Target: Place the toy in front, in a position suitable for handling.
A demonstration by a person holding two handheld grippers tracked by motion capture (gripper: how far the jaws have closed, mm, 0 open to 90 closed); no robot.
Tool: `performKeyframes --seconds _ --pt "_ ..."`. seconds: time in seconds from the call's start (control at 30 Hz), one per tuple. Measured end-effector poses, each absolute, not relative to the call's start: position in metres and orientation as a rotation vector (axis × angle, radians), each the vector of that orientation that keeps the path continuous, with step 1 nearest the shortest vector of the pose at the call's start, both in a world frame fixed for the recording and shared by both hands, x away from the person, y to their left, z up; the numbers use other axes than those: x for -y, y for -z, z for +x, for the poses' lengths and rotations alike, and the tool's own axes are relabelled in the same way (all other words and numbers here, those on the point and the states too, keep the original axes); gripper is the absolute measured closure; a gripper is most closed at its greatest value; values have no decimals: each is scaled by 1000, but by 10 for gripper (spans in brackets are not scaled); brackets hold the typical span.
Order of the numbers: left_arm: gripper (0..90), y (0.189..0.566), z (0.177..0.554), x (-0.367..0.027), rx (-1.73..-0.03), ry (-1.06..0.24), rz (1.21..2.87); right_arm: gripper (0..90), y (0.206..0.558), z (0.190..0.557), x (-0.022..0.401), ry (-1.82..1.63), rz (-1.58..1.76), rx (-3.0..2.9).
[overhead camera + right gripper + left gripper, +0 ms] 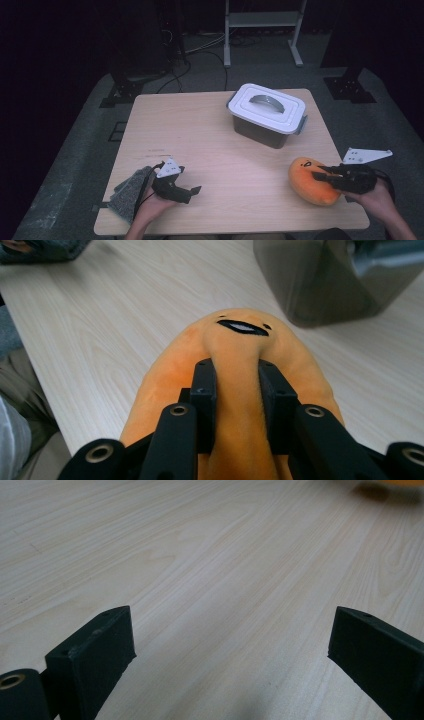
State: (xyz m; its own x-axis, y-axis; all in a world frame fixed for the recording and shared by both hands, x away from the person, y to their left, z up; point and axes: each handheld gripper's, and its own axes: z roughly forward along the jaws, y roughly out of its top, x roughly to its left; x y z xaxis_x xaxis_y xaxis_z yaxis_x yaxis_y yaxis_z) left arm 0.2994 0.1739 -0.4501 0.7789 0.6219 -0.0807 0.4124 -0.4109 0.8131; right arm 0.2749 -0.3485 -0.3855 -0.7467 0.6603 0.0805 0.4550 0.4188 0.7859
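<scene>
Right gripper (236, 390) clamped on orange plush toy (240, 340)

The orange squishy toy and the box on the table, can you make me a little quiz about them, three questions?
1. True or false: the right gripper pinches a fold of the orange plush toy.
2. Is the lid on the grey box on or off?
3. What stands between the jaws of the left gripper: A) a grey cloth, B) nothing, C) the toy?

Key: 1 true. 2 on, with its handle flat on top. 3 B; the jaws stand wide apart over bare table.
</scene>
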Motion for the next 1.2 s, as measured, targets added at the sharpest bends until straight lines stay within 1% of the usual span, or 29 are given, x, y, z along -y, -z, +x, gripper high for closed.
performKeyframes --seconds 0.33,0.63,0.9,1.2 --pt "43 448 300 -178 -772 -297 2050 716 352 278 317 -1275 809 -2477" --pt "42 447 300 -182 -779 -303 2050 716 332 284 279 -1263 648 -2543" --pt "44 446 301 -186 -777 -307 2053 715 321 290 249 -1276 544 -2582" --pt "44 446 301 -189 -781 -317 2056 714 319 299 219 -1282 459 -2629"
